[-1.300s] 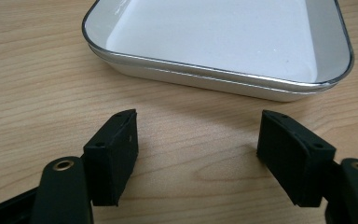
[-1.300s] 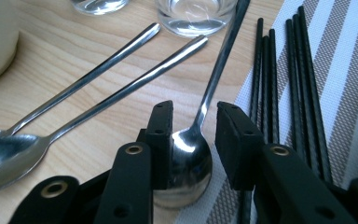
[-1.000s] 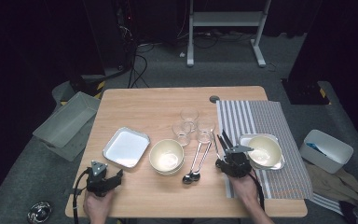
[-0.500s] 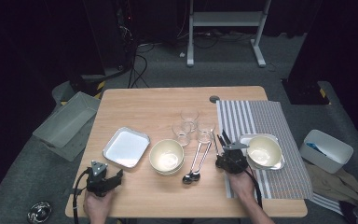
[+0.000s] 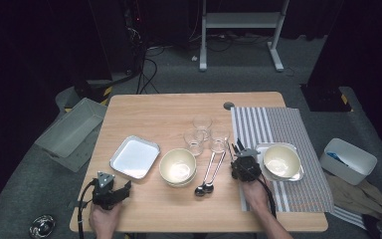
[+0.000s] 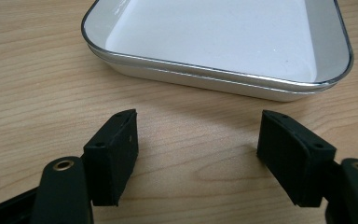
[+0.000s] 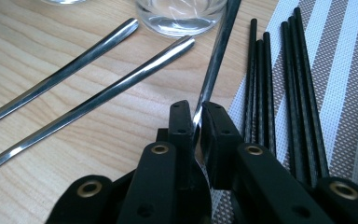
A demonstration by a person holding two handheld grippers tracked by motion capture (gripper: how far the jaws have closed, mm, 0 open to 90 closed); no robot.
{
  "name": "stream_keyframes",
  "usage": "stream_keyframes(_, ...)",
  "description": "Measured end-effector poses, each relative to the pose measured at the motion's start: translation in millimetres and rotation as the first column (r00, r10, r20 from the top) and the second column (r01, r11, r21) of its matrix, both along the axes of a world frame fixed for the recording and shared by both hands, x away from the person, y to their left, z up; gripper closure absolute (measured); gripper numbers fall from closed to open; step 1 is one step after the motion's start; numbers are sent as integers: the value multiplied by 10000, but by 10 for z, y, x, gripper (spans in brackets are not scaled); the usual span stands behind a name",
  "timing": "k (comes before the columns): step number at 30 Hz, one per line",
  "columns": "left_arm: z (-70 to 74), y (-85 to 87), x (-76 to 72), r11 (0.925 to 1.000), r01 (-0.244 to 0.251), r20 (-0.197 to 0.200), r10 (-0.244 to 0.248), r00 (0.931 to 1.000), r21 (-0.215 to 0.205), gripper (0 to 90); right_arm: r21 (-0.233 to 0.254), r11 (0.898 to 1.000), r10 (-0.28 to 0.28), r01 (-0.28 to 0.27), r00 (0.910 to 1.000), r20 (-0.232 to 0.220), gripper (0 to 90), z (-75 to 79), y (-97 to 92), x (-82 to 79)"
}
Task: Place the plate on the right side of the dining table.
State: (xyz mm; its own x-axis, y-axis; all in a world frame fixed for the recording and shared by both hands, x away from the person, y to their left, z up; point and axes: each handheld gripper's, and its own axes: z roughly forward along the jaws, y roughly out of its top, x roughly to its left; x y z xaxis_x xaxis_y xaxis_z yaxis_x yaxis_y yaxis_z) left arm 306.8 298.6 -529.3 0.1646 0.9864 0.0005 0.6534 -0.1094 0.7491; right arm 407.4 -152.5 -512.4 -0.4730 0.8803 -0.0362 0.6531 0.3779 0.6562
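Right gripper [image 7: 196, 122]: fingers just closing, clamped on third spoon handle [image 7: 214, 60]. Two spoons [image 5: 206, 174] already on worktop [image 5: 144, 107]; chopsticks [image 7: 279, 84] untouched. Left gripper [image 6: 198, 154]: fingers wide, empty.

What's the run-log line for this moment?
right gripper: jaws just closing, shut on spoon handle | left gripper: open, nothing held, before white tray | two spoons on table
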Motion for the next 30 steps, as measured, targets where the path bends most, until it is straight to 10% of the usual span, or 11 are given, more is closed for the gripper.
stream_keyframes(21,0,0,-1,10000,12,-7,-12,10000,10,293,192,9987,-471,470,9989,38,809,-8,31,213)
stream_keyframes(30,-1,-1,0,10000,22,17,-22,10000,40,293,762,9970,-157,160,9999,-40,701,117,-71,15)
